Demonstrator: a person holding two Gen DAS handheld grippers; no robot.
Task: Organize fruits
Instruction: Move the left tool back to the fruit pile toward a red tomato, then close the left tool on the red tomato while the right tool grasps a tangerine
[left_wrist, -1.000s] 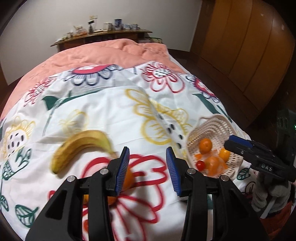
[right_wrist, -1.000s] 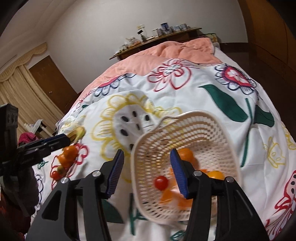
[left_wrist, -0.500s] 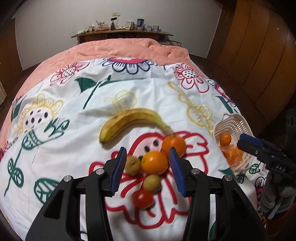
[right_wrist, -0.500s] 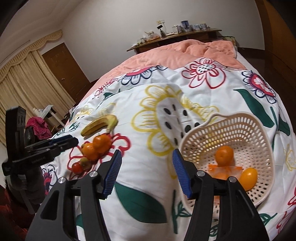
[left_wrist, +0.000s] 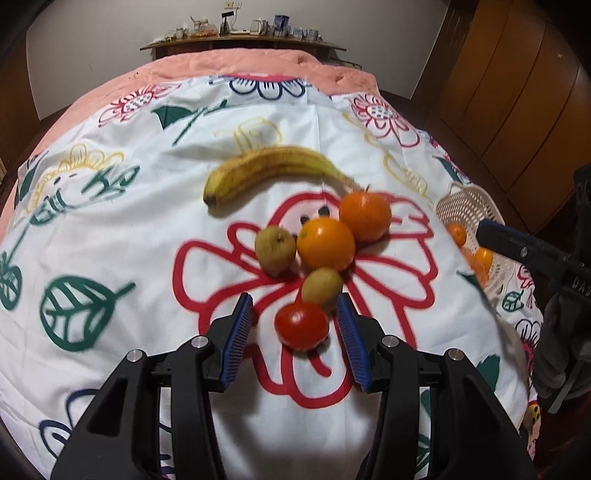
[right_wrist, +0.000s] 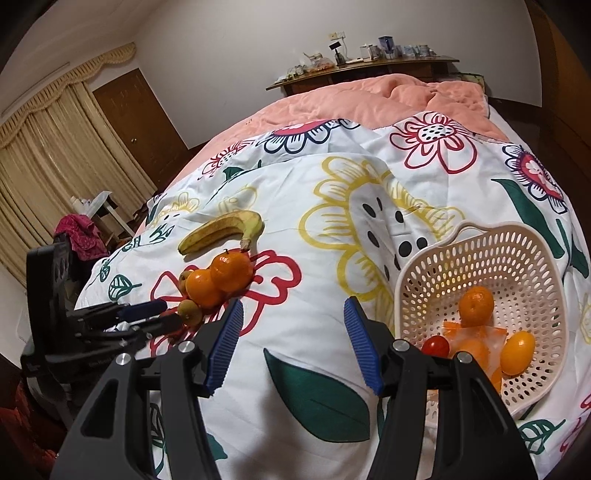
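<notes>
On the flowered bedspread lie a banana (left_wrist: 269, 170), two oranges (left_wrist: 325, 243), two greenish-brown kiwis (left_wrist: 275, 250) and a red tomato (left_wrist: 302, 325). My left gripper (left_wrist: 295, 332) is open with the tomato between its blue pads, not clamped. The white perforated basket (right_wrist: 517, 251) holds an orange (right_wrist: 476, 304), a small tomato (right_wrist: 436, 346), a yellow fruit (right_wrist: 518, 352) and an orange packet. My right gripper (right_wrist: 291, 343) is open and empty over the bedspread, left of the basket. The fruit pile also shows in the right wrist view (right_wrist: 218, 280).
A pink quilt (left_wrist: 236, 64) covers the far end of the bed below a wooden shelf with small items (left_wrist: 243, 35). Wooden wardrobe doors (left_wrist: 517, 92) stand on the right. Curtains and a door (right_wrist: 136, 107) are on the left.
My left gripper has moved forward and down to the fruit pile, so the tomato now sits between its pads. My right gripper has swung left, away from the basket.
</notes>
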